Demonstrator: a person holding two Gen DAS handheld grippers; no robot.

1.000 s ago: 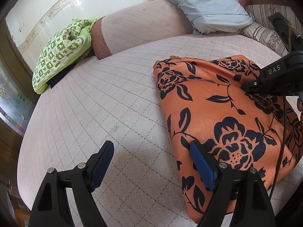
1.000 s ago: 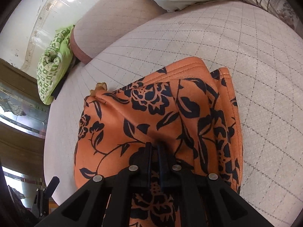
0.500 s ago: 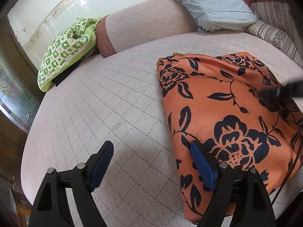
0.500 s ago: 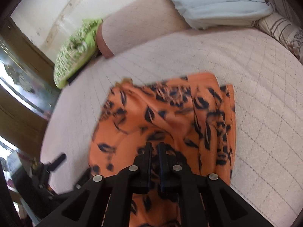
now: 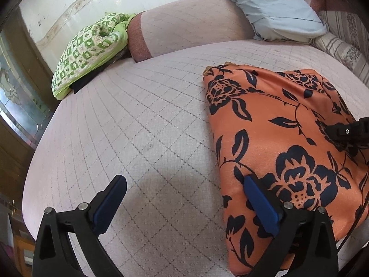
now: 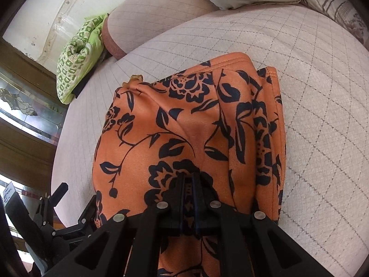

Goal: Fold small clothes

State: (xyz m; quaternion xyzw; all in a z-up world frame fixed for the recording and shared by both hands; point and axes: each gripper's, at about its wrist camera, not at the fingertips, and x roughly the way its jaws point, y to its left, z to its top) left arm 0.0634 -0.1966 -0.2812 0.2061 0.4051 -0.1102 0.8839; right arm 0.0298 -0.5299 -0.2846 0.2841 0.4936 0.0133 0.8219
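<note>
Green blanket [image 5: 90, 50], pillow [image 5: 274, 11] (pale blue).

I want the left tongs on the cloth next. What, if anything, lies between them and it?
Nothing visible does. The left tongs are open, one finger already over the cloth's near edge, the other over bare mattress. The right tongs are shut on the cloth, further right.

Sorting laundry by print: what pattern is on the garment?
Orange garment with dark navy flowers and leaves, clearest in the right wrist view.
</note>
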